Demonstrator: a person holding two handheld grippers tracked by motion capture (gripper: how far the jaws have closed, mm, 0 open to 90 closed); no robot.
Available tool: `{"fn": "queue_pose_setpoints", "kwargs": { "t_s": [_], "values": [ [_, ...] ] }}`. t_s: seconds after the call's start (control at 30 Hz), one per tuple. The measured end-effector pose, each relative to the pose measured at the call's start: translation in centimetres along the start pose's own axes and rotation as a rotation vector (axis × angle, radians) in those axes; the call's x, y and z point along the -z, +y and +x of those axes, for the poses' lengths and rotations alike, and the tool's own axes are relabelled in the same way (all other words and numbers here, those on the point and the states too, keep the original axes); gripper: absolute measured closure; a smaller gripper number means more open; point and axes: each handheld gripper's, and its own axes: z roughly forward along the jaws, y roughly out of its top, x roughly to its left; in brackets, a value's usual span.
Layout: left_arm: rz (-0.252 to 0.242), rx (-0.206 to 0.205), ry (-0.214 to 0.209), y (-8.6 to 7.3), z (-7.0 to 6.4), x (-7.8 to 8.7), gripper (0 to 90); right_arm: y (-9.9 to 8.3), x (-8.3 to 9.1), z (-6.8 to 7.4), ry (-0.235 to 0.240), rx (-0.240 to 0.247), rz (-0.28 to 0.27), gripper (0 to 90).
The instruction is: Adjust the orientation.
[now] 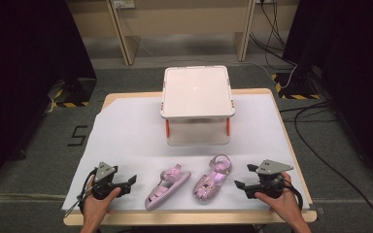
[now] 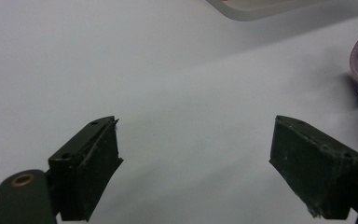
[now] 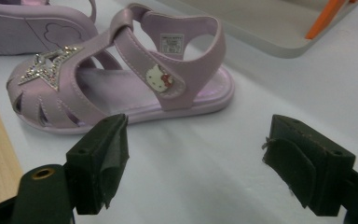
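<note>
Black foam-padded jaws on both grippers, both spread wide, nothing between them. Left gripper (image 1: pixel 126 183) at 8 o'clock on the table, held in the left hand (image 1: pixel 99 204), jaws pointing toward 3 o'clock over the bare white sheet (image 1: pixel 126 131). Right gripper (image 1: pixel 245 183) at 4 o'clock, in the right hand (image 1: pixel 284 201), jaws pointing toward 9 o'clock at the shoes. Both forearms low, coming in from 6 o'clock.

Between the grippers: two lilac sandals. Left sandal (image 1: pixel 167 187) at 6 o'clock, tipped so its sole shows in the right gripper view. Right sandal (image 3: pixel 116 74) just beside it, upright, star trim on the toe, ankle strap standing.

Likely light, soft, flexible upper, sole stiffer; smooth plastic may slip. Best hold probably the heel strap or the sole edge, not the star.

Beyond, at 12 o'clock: white lidded bin (image 1: pixel 197 92), orange latches, well apart from the sandals.
</note>
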Motion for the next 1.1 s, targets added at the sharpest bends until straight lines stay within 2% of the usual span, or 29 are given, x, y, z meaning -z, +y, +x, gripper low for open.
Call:
{"fn": "queue_pose_setpoints", "kwargs": {
  "t_s": [0.33, 0.57, 0.9, 0.97, 1.1],
  "values": [
    [-0.001, 0.002, 0.003, 0.0, 0.1, 0.0, 14.9, 1.2, -0.4, 1.2, 0.057, 0.036, -0.021, 25.1],
    [0.000, 0.002, 0.004, 0.0, 0.1, 0.0, 14.9, 2.6, -0.3, 1.8, 0.099, 0.097, -0.062, 32.3],
    [-0.003, 0.004, 0.006, 0.0, 0.1, 0.0, 14.9, 4.1, -1.7, 2.8, 0.167, 0.143, -0.055, 39.6],
    [-0.002, 0.004, 0.004, 0.0, 0.1, 0.0, 14.9, 4.3, -2.0, 2.9, 0.169, 0.158, -0.049, 39.8],
    [-0.003, 0.003, 0.005, 0.0, 0.1, 0.0, 14.9, 4.8, -2.7, 2.8, 0.166, 0.159, -0.045, 40.1]
  ]
}}
